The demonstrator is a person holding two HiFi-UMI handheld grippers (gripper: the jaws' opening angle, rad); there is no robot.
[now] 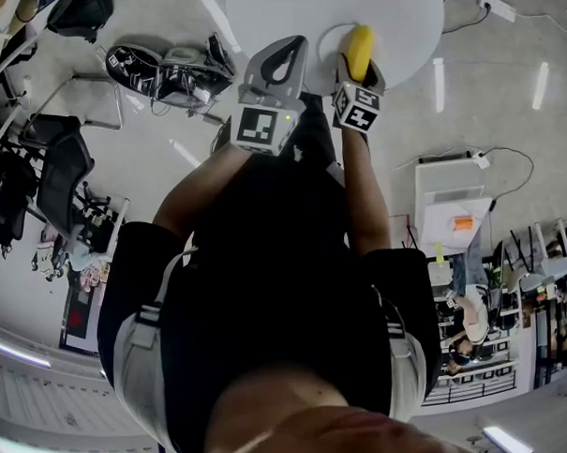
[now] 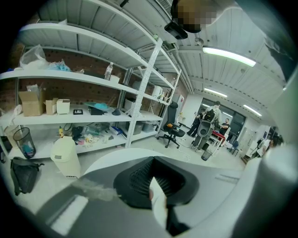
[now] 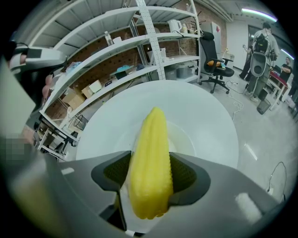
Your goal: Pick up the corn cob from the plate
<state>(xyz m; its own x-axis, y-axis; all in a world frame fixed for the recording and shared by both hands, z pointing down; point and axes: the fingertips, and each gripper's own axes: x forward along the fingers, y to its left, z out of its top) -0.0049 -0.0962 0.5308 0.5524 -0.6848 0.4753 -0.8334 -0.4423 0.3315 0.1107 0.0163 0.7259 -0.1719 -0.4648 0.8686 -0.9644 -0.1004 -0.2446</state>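
A yellow corn cob [image 3: 150,162] stands lengthwise between the jaws of my right gripper [image 3: 150,175], whose ribbed pads press on its two sides. Its pointed tip reaches out over a white plate [image 3: 188,139] on the round white table [image 3: 209,107]. From the head view the corn cob [image 1: 361,46] sticks out of the right gripper [image 1: 360,76] over the table's near edge. To its left my left gripper [image 1: 279,59] hovers at the table edge, its jaws together with nothing between them. In its own view the left gripper [image 2: 153,186] faces the shelves.
The white table [image 1: 405,29] is at the top of the head view. Metal shelving [image 2: 93,83] with boxes, a white bin [image 2: 65,155] and an office chair [image 2: 172,132] stand beyond. People stand far off. Bags and shoes [image 1: 168,70] lie on the floor at left.
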